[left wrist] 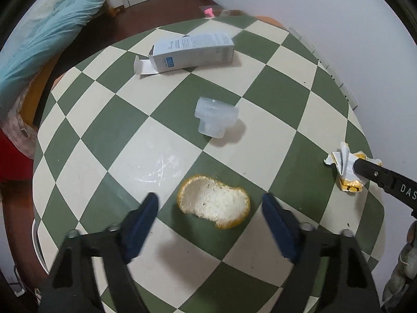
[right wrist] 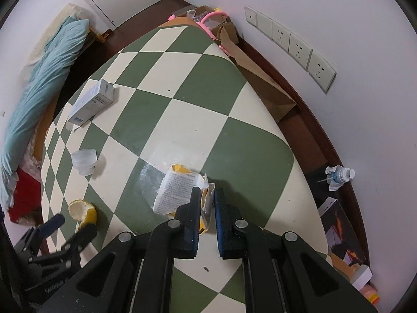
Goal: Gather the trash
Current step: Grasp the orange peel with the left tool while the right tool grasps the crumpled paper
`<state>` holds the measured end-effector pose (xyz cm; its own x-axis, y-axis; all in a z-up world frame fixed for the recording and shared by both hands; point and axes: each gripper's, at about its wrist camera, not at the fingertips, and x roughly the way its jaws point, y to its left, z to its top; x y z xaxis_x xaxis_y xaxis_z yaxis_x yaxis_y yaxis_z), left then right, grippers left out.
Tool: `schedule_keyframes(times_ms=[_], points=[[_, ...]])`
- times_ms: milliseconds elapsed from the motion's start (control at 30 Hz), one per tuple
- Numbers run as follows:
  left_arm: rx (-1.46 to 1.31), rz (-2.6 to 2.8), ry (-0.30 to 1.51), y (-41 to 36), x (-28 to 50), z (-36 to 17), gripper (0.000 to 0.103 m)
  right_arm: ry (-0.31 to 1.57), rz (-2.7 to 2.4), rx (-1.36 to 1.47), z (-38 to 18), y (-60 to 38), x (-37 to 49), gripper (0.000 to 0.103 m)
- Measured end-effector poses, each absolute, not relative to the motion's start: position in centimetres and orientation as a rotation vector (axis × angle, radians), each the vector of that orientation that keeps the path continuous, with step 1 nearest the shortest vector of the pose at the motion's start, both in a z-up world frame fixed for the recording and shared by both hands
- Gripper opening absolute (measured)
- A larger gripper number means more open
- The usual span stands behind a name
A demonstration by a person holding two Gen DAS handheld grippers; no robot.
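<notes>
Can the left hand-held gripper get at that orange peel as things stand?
Probably yes: the left hand-held gripper hangs open right over the orange peel, its fingers on either side, and nothing on the checkered tablecloth blocks it.

on the table (left wrist: 273, 83), cup (left wrist: 216, 117) lies between box (left wrist: 192, 52) and peel (left wrist: 213, 204).

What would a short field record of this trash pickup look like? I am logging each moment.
surface: checkered table
left gripper: open, straddling the orange peel, not touching
right gripper: shut on the crumpled wrapper
uncollected: cardboard box lying flat with its flap open, clear plastic cap
</notes>
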<state>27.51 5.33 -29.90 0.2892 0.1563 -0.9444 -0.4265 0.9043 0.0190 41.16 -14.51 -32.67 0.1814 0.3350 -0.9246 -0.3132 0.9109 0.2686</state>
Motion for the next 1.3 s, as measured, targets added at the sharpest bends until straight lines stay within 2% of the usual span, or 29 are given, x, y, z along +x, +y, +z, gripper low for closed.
schedule_keyframes(times_ms=[67,100,167,267,467,667,700,733,1000,1200,1233,1267,1300], points=[[-0.257,0.388,1.208,5.3,27.5,-29.8,0.048,1.315,0.457,0.025,-32.8,-14.6,41.2,0.011],[-0.249,0.391,1.2,5.5,27.5,-29.6,0.046,1.317,0.455,0.027,-32.8,-14.5,41.1,0.011],[-0.218,0.396,1.186,5.2,27.7,-29.3,0.032,1.317,0.455,0.024,-32.8,-14.5,41.1,0.011],[-0.189,0.398,1.175,5.0,27.8,-28.9,0.022,1.307,0.459,0.013,-32.7,-14.3,40.8,0.011],[-0.183,0.409,1.148,4.9,26.4,-27.7,0.016,1.275,0.478,-0.007,-31.5,-13.8,40.0,0.01],[-0.2,0.437,1.104,5.5,25.2,-25.8,0.015,1.246,0.5,-0.015,-30.0,-13.2,38.9,0.01],[-0.203,0.442,1.093,5.6,24.8,-25.3,0.013,1.242,0.506,-0.013,-29.7,-13.0,38.6,0.01],[-0.203,0.448,1.084,5.7,24.5,-24.9,0.006,1.239,0.512,-0.011,-29.4,-12.9,38.4,0.01],[-0.262,0.488,0.99,8.1,21.2,-20.9,0.006,1.184,0.6,-0.012,-25.5,-10.4,36.2,0.01],[-0.512,0.42,1.031,12.3,19.3,-24.0,0.011,1.16,0.624,-0.027,-23.9,-8.9,35.4,0.01],[-0.526,0.414,1.042,12.6,19.4,-24.7,0.021,1.161,0.619,-0.028,-24.0,-8.9,35.5,0.01],[-0.537,0.406,1.058,12.8,19.5,-25.6,0.045,1.167,0.612,-0.025,-24.3,-8.9,35.7,0.01],[-0.541,0.404,1.065,12.8,19.6,-26.0,0.061,1.176,0.604,-0.018,-24.7,-9.0,35.8,0.01]])
